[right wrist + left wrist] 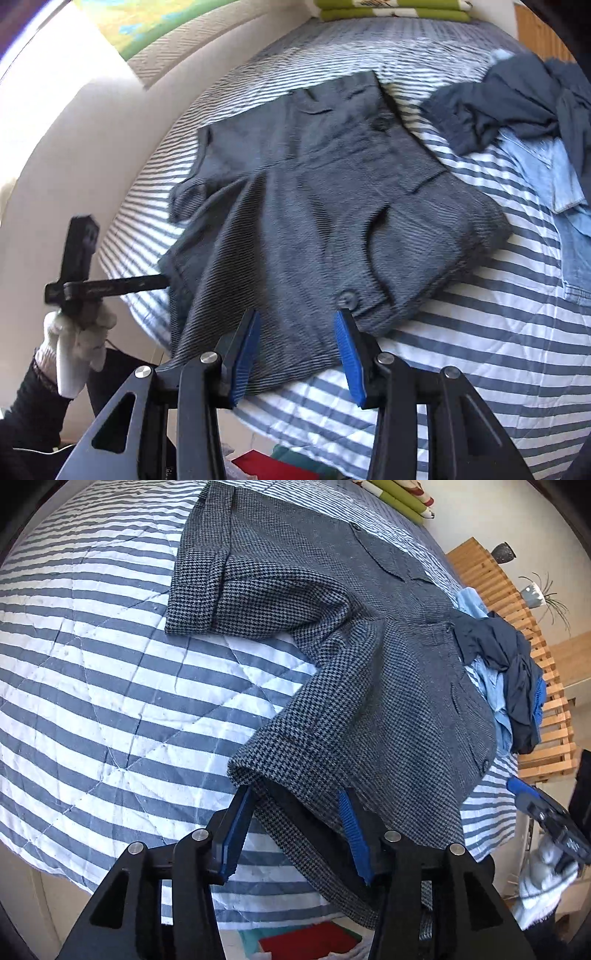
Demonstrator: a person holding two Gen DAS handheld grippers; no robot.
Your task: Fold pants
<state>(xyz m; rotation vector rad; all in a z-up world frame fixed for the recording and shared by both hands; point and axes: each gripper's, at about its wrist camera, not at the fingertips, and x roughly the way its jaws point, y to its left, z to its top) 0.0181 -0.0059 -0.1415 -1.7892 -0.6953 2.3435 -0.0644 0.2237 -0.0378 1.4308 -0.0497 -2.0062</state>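
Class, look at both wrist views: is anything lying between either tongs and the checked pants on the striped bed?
Nothing visible. The pants sit directly at the open left tongs and right tongs. The pile of blue clothes lies off to the side, near the waistband.

Bed with blue-and-white striped quilt [110,664]. Heap of dark navy and light blue garments [502,664] lay at its right edge. Green striped cushions [391,9] sat at the far edge. Slatted wooden rack [517,627] stood beyond the right edge, bearing two pots [532,594].
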